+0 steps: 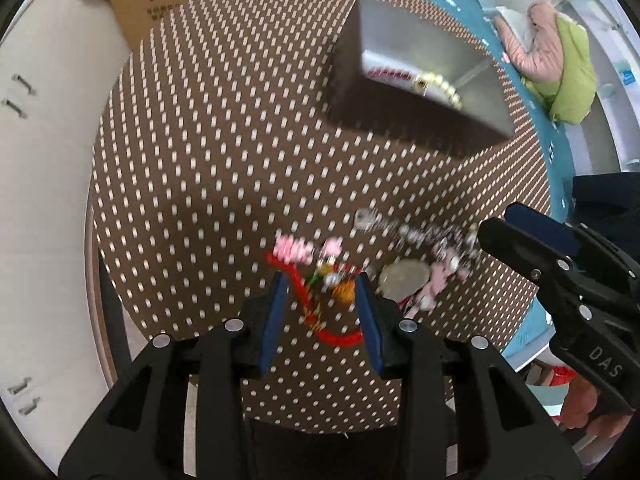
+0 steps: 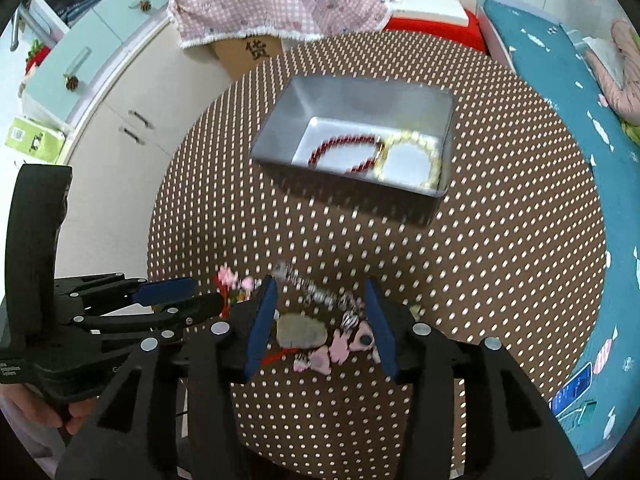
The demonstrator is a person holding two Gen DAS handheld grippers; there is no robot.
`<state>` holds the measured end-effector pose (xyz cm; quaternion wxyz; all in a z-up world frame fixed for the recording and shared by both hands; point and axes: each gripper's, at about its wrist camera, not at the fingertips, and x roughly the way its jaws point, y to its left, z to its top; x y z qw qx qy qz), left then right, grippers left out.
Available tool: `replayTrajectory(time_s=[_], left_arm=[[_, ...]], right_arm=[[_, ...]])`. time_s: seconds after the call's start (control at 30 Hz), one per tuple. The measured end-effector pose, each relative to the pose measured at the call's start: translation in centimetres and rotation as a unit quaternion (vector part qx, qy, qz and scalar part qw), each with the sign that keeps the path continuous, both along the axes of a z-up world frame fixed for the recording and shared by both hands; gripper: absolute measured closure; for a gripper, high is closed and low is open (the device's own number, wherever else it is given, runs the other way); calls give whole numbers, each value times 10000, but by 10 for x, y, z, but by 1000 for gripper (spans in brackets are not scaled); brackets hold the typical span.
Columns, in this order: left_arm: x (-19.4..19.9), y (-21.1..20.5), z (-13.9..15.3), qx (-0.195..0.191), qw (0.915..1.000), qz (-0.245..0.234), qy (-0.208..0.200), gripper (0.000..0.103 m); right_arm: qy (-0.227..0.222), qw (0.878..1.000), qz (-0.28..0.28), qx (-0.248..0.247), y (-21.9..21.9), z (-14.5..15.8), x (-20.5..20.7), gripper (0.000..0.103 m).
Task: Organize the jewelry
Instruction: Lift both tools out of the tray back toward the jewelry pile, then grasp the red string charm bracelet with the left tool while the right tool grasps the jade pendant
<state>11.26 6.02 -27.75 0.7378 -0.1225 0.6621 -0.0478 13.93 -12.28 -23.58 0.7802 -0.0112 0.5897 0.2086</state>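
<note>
1. A round table (image 2: 500,264) covered in a brown cloth with pale dots is seen in both wrist views.
2. A grey metal tin (image 2: 360,96) is set toward the far side of the table, clear of its edge. Inside it, a red beaded bracelet (image 2: 344,154) lies on the tin's floor, and a pale yellow beaded bracelet (image 2: 412,160) lies beside it on the right, the two touching where they meet.
3. Near the front edge of the table a small heap of jewelry is spread out. On its left a red cord bracelet (image 1: 340,338) with pink beads and an orange charm is seen; on its right a silver-and-black beaded strand (image 2: 320,294), a flat grey oval pendant (image 2: 300,332) and several pink charms (image 2: 340,350) are grouped closely. Motion blur hides the finer details.
4. The left gripper (image 1: 322,312) is held low over the red cord bracelet, its blue-padded fingers spread apart with the cord and orange charm between them. Nothing is gripped.
5. The right gripper (image 2: 320,328) is held over the oval pendant and pink charms, its fingers wide apart on either side of them. Nothing is held; whether the pads touch the cloth cannot be told.
6. The two grippers are placed just beside each other at the front edge.
</note>
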Motion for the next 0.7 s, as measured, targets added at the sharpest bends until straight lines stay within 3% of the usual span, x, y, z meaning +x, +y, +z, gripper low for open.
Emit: replayTrajectory(time_s=[0.27,0.33,0.47,0.53,0.6,0.7], left_arm=[[-19,1,-28,158,9990,-94,415,67],[-20,-4,-28,133,9992,-119,366,61],[-19,-14,-27,261,9991,-212,277,61],[-13,-26,-25,431,9983,-294,250,68],[-13,-30,-24,705,9965,-400,202,84],[-8,-26,-23,713,9968,-275,217,98]], right_arm=[[334,9989,240,-208,12,-25,-14,58],[390,9985,308,-218,14,-29,-17,58],[466,9978,386,-278,20,-36,-19,58],[473,9975,419,-316,21,-38,-19,58],[496,9973,437,-324,23,-39,-18,58],[519,9970,479,-323,25,-41,-18,58]])
